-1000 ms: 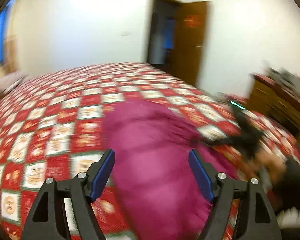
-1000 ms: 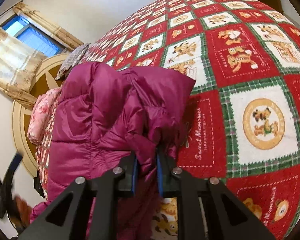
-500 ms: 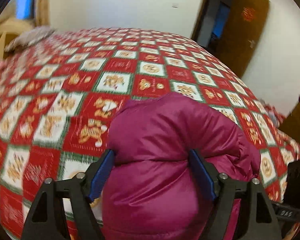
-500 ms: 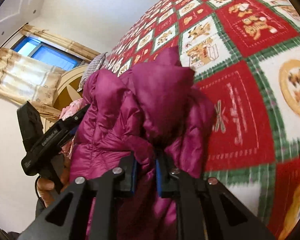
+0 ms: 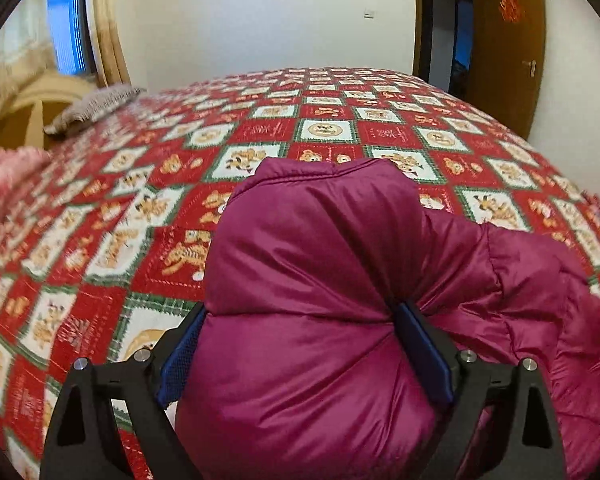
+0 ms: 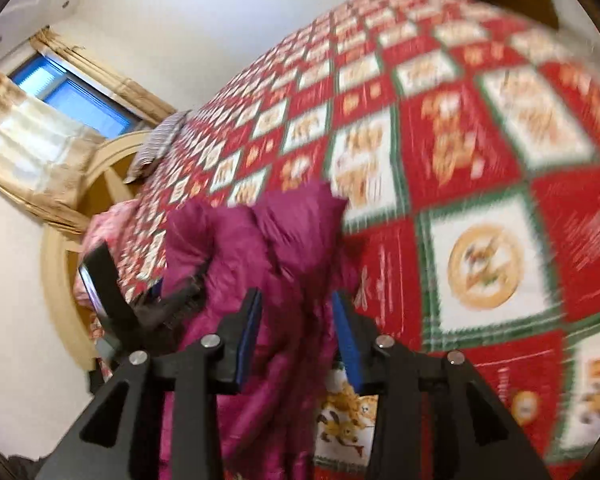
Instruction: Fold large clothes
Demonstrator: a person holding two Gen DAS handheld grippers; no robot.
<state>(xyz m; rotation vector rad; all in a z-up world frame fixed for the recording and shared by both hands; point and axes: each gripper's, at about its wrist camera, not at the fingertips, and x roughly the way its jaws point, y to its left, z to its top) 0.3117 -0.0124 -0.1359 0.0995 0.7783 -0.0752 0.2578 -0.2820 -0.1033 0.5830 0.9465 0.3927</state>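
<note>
Left wrist view: the bed (image 5: 340, 120) fills the frame, and the jacket (image 5: 320, 280) bulges at lower centre. The left claw (image 5: 300, 344) is opening, its pads pressing a fat fold. In the right view, the right claw (image 6: 296, 332) is opening too, jacket (image 6: 260, 240) loose between its pads.

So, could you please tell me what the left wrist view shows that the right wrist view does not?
Only the left wrist view shows the brown door and the left gripper opening around a puffy fold of the magenta jacket. Only the right wrist view shows the right gripper opening, jacket cloth between its fingers. Both show the jacket, the red patchwork quilt, the window and curtains.
</note>
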